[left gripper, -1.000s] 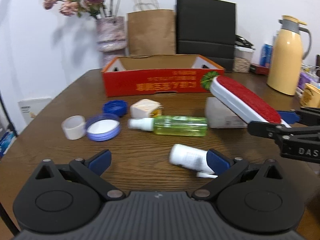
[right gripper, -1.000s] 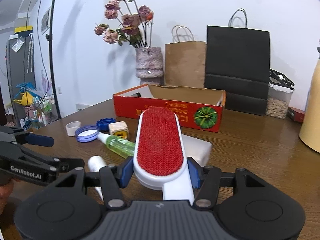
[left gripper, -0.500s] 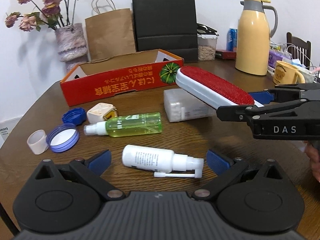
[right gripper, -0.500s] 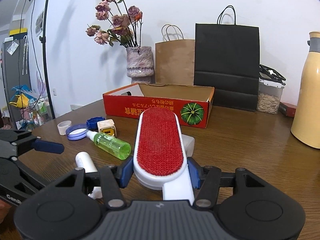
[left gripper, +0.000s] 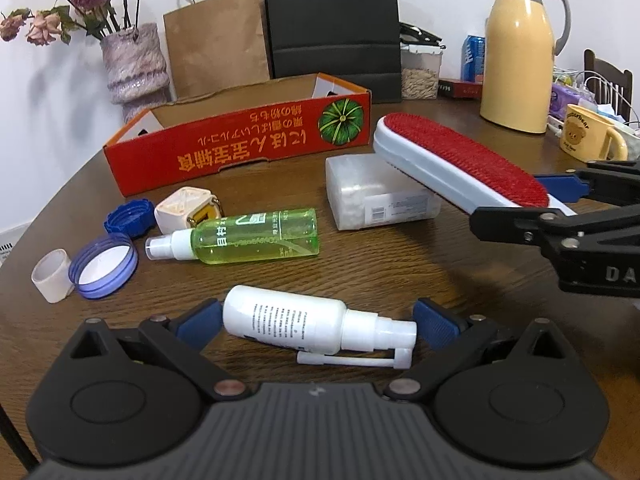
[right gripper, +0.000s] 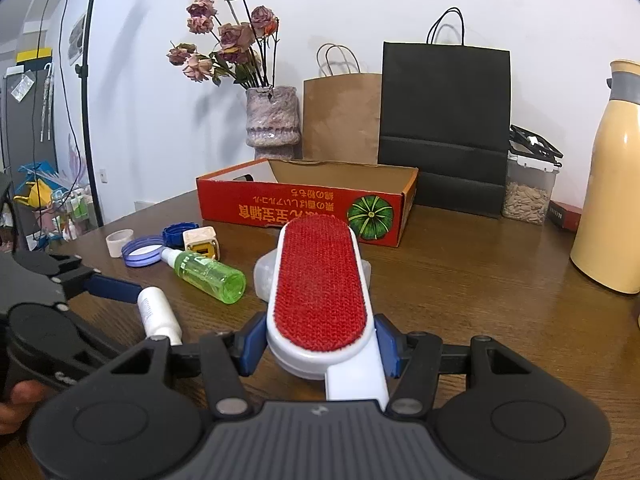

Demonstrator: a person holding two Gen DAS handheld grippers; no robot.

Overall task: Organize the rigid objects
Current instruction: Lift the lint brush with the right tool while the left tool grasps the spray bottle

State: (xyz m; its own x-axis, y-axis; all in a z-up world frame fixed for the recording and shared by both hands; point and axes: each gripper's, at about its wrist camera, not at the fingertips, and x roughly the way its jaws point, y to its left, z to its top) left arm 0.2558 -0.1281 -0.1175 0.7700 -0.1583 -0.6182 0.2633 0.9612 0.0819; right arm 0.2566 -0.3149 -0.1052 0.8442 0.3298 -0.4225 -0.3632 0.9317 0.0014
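Note:
My right gripper [right gripper: 320, 344] is shut on a white lint brush with a red pad [right gripper: 320, 280], held tilted above a clear plastic box [right gripper: 262, 272]. In the left wrist view the brush [left gripper: 460, 152] and right gripper [left gripper: 532, 200] come in from the right. My left gripper [left gripper: 316, 322] is open, low over the table. A white spray bottle [left gripper: 288, 320] lies on its side lengthwise between the fingers. Beyond it lie a green spray bottle [left gripper: 256, 236] and the clear box [left gripper: 376, 196]. A red cardboard box [left gripper: 240, 148] stands open behind them.
At the left lie a cream cube [left gripper: 186, 212], a blue cap [left gripper: 130, 218], a blue-rimmed lid [left gripper: 102, 268] and a white cap [left gripper: 50, 276]. A yellow thermos [left gripper: 520, 52] and a mug [left gripper: 588, 136] stand at the right. A vase [left gripper: 134, 64] and paper bags line the back.
My left gripper has swung right and sunk, so the white spray bottle now lies centred between its fingers instead of by the right finger. The right gripper still grips the brush.

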